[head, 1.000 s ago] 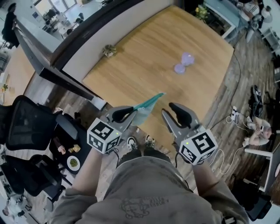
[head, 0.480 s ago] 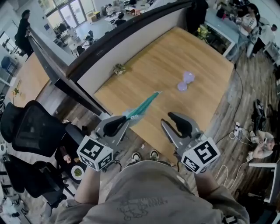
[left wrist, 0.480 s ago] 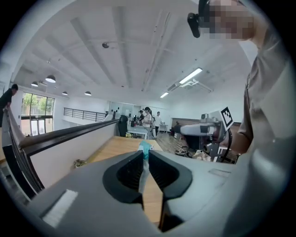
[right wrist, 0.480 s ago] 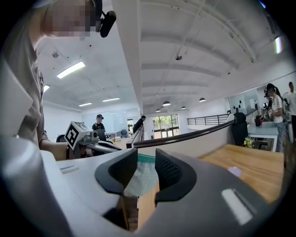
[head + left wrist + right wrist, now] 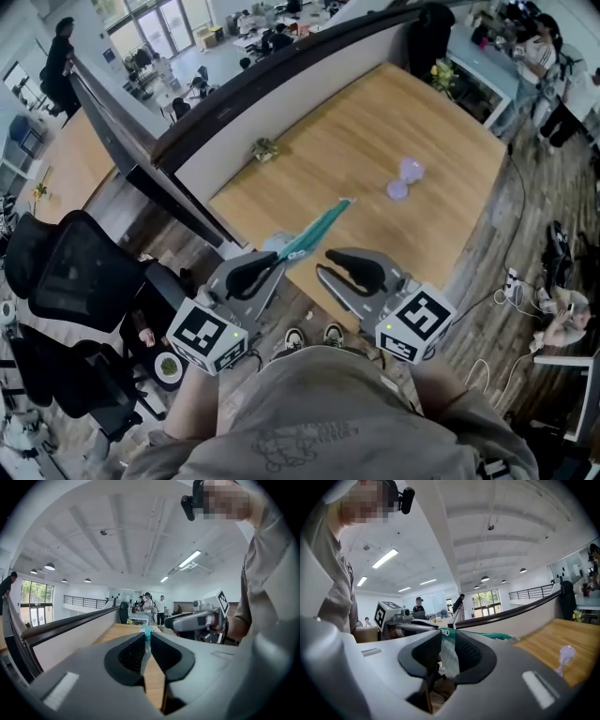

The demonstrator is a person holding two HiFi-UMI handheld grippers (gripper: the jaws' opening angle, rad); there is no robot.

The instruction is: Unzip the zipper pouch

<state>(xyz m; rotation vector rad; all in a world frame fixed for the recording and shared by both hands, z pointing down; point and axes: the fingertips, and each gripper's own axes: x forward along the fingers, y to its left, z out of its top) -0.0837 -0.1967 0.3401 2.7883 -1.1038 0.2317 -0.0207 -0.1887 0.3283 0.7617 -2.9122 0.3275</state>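
The teal mesh zipper pouch hangs in the air over the near edge of the light wooden tabletop. It is seen edge-on, as a thin strip slanting up and away from the person. Whether its zipper is open or closed is hard to make out. Only a small pale bit of hardware shows at its top edge in the right gripper view, and nothing of any contents can be seen.

The left gripper has its jaws pressed together on the near end of the pouch. In the left gripper view only a sliver of teal sticks out past the left gripper's closed tips.

The right gripper sits just beside the pouch on its right, with its jaws a narrow way apart. In the right gripper view the mesh fabric fills the gap of the right gripper, but whether the pads touch it cannot be told.

Farther out on the tabletop, well apart from the pouch, lies a pale purple translucent object of two rounded lumps. A small greenish-brown tuft sits near the far left edge. A black office chair stands on the floor to the left.
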